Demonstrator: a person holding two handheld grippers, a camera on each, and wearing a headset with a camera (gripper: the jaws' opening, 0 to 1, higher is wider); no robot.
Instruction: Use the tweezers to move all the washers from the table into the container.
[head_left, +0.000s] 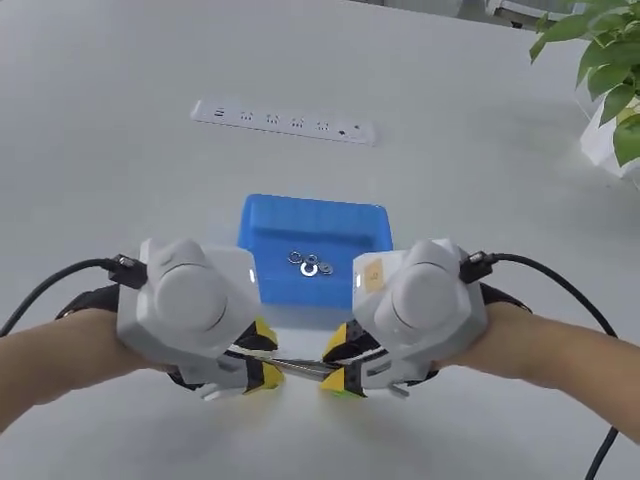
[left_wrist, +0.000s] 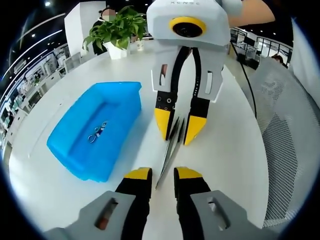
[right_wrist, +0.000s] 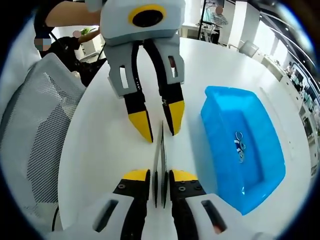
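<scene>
A blue container (head_left: 315, 208) sits at the table's middle with three washers (head_left: 310, 265) lying together on its floor. In front of it my two grippers face each other, tip to tip. My right gripper (right_wrist: 160, 176) is shut on the wide end of the metal tweezers (right_wrist: 161, 150). The tweezers' pointed end reaches between the spread jaws of my left gripper (left_wrist: 163, 176), which stands open. In the head view the tweezers (head_left: 300, 367) lie level between the left gripper (head_left: 264, 357) and the right gripper (head_left: 337, 364). The container (left_wrist: 117, 89) and washers (left_wrist: 96, 133) lie left of the left gripper.
A white power strip (head_left: 285, 122) lies behind the container. A potted plant (head_left: 600, 70) stands at the far right corner of the table. A mesh chair (left_wrist: 285, 130) is beside the near table edge. Cables trail from both grippers.
</scene>
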